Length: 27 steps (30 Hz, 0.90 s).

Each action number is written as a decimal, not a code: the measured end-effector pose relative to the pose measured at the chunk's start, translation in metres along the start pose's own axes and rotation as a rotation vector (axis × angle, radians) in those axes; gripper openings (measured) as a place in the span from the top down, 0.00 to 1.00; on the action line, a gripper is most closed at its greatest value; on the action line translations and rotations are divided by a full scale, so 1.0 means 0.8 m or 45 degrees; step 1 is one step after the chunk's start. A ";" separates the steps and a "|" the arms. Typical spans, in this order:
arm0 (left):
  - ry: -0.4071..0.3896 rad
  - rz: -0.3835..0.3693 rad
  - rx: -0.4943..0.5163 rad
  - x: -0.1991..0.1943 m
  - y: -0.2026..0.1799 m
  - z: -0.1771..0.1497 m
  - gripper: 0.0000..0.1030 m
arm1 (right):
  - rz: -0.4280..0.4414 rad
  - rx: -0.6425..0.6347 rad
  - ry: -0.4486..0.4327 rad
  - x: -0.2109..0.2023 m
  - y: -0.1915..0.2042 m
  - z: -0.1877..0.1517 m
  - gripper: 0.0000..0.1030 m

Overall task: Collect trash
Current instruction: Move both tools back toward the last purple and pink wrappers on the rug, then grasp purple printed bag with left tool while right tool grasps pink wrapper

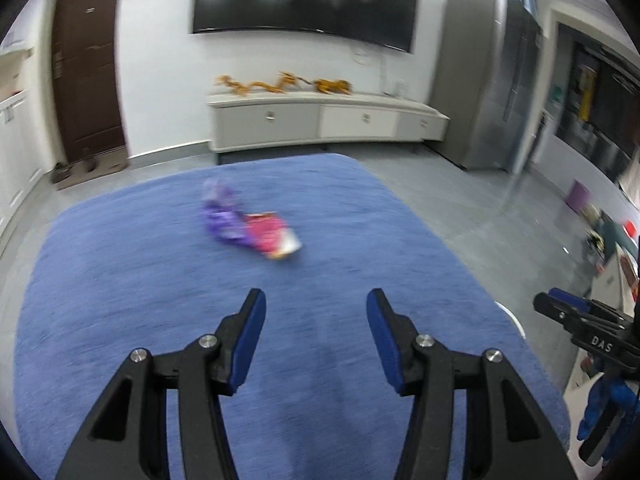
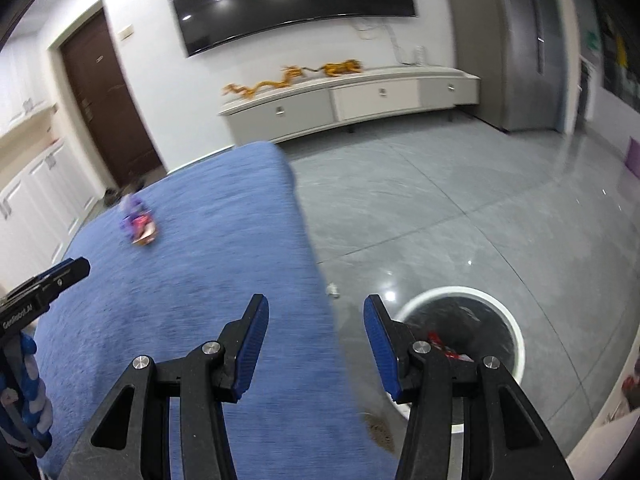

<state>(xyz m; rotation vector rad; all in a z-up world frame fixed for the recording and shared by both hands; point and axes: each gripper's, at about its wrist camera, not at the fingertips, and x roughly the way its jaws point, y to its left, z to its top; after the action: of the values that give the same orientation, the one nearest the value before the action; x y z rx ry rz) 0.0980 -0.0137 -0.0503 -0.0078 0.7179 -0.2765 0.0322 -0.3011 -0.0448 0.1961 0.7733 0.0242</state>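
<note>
A crumpled purple wrapper [image 1: 222,220] and a pink-red wrapper [image 1: 276,236] lie touching on the blue cloth-covered table [image 1: 120,300]. They also show small in the right wrist view [image 2: 138,224]. My left gripper [image 1: 316,304] is open and empty above the table, short of the wrappers. My right gripper [image 2: 316,308] is open and empty over the table's right edge. A white round trash bin [image 2: 460,344] with a dark liner stands on the floor just right of the table, with red trash [image 2: 440,346] inside it.
Grey tiled floor [image 2: 440,208] spreads right of the table. A small scrap [image 2: 333,290] lies on the floor near the table edge. A low white TV cabinet [image 1: 320,120], a wall TV, a brown door [image 1: 88,76] and a grey fridge [image 1: 488,92] stand at the back.
</note>
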 end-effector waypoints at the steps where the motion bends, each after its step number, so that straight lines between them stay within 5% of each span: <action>1: -0.011 0.022 -0.015 -0.007 0.014 -0.003 0.51 | 0.005 -0.024 0.005 0.002 0.011 0.001 0.54; 11: -0.061 0.132 -0.123 -0.045 0.101 -0.030 0.51 | 0.051 -0.197 0.052 0.018 0.115 0.002 0.54; 27: -0.038 0.195 -0.202 -0.047 0.161 -0.042 0.51 | 0.108 -0.287 0.070 0.042 0.171 0.012 0.53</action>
<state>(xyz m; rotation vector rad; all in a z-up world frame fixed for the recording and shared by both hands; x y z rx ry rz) 0.0807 0.1229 -0.0646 -0.1073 0.7056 -0.0725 0.0702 -0.1650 -0.0360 0.0138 0.8102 0.1966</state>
